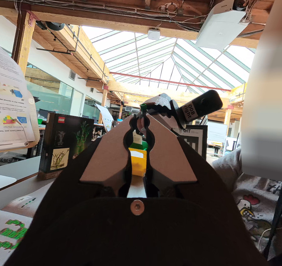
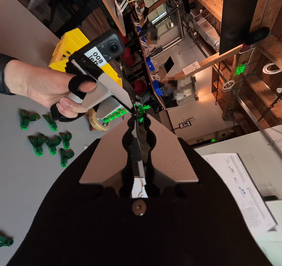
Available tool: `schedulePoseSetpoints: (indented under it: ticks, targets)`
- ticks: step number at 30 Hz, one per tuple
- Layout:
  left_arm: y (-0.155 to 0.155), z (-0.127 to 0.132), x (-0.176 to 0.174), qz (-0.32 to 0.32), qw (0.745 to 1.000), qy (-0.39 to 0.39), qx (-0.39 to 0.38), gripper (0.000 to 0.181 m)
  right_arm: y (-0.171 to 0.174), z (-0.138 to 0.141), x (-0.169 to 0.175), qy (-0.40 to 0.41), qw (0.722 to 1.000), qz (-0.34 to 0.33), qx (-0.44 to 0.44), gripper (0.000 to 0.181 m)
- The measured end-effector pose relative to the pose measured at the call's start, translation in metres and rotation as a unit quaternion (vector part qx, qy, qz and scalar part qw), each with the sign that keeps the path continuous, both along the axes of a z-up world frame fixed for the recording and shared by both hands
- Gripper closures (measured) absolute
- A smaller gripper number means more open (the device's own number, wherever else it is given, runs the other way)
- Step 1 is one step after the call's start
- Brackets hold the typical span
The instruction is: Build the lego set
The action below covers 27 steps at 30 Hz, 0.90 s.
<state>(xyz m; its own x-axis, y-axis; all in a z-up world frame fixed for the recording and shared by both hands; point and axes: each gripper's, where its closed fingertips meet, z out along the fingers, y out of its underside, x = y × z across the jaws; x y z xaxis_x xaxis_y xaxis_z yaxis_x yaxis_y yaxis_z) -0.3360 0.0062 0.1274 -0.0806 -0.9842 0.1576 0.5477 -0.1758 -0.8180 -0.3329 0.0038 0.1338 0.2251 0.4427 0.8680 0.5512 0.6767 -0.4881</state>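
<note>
A small green lego leaf piece (image 1: 143, 107) is held in the air between both grippers, above the table. My left gripper (image 1: 140, 117) is shut, its tips pinching the piece's dark lower end. My right gripper (image 1: 145, 111) comes in from the right and is shut on the same piece. In the right wrist view the bright green piece (image 2: 142, 108) sits just past my right gripper (image 2: 138, 116), and a dark green leaf (image 2: 138, 130) runs back between its fingers. The left gripper (image 2: 132, 108), held by a hand (image 2: 38, 84), meets it from the left.
Several finished green leaf pieces (image 2: 38, 144) lie on the grey table (image 2: 22, 190). A bright green bamboo stalk (image 2: 116, 115) and a tape roll (image 2: 97, 123) lie behind the left gripper. A yellow bin (image 2: 71, 45), the dark set box (image 1: 65, 144) and instruction sheets (image 1: 12, 106) stand around. Left and right tips are no more than a few centimetres apart.
</note>
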Motion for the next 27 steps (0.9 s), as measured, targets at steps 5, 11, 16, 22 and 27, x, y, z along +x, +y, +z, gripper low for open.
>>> schedulePoseSetpoints:
  ticks: [5,11,16,22,27]
  targets:
    - [-0.014,-0.003,0.003,0.088,0.988,0.058,0.115,0.144,-0.021,-0.002,0.009,0.035,0.986,0.092,-0.135,0.171]
    - [-0.037,-0.009,0.019,0.147,0.96,0.103,0.214,0.148,-0.04,-0.011,0.023,0.019,0.959,0.168,-0.229,0.171]
    - [-0.054,-0.015,0.035,0.129,0.953,0.123,0.246,0.152,-0.05,-0.02,0.027,0.004,0.949,0.197,-0.245,0.171]
    - [-0.057,-0.019,0.044,0.148,0.942,0.138,0.269,0.161,-0.05,-0.029,0.029,-0.003,0.941,0.211,-0.266,0.171]
    - [-0.058,-0.021,0.045,0.141,0.942,0.14,0.27,0.162,-0.05,-0.031,0.03,-0.006,0.938,0.214,-0.273,0.171]
